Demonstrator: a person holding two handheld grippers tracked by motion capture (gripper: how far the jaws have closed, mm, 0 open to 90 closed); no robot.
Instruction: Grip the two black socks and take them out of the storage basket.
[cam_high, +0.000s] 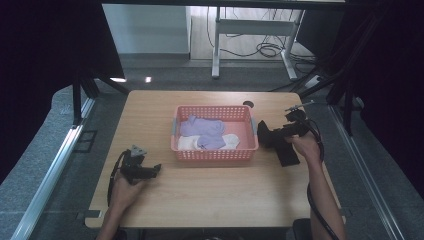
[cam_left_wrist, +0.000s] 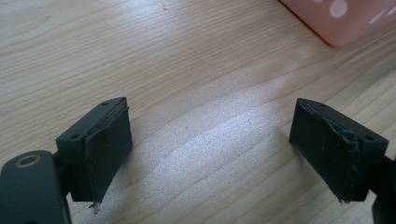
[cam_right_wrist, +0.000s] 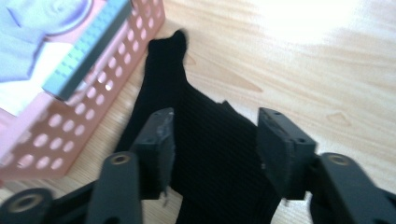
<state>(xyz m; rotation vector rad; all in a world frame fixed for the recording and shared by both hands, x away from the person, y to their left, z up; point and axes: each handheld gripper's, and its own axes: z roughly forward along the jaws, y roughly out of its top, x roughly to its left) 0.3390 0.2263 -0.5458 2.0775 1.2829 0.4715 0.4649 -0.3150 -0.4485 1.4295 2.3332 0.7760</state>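
At table right: black sock (cam_right_wrist: 205, 140) lies flat just beside pink basket (cam_high: 215, 155), right gripper (cam_right_wrist: 212, 144) over it.
Right jaws: part open, straddling the sock, nothing clamped.
Left gripper (cam_left_wrist: 210, 140): jaws wide, empty, over bare table (cam_left_wrist: 187, 70).
Basket contents: purple socks (cam_high: 202, 127), white sock (cam_high: 187, 142).
Risk: sock is thin and flat; closing without pressing down could miss the fabric, and a lift may snag the basket wall.
View difference: right gripper view shows jaw spacing; high view shows basket contents.

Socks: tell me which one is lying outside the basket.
The black sock, flat on the table just right of the pink basket, under the right claw. The purple and white socks are inside the basket.
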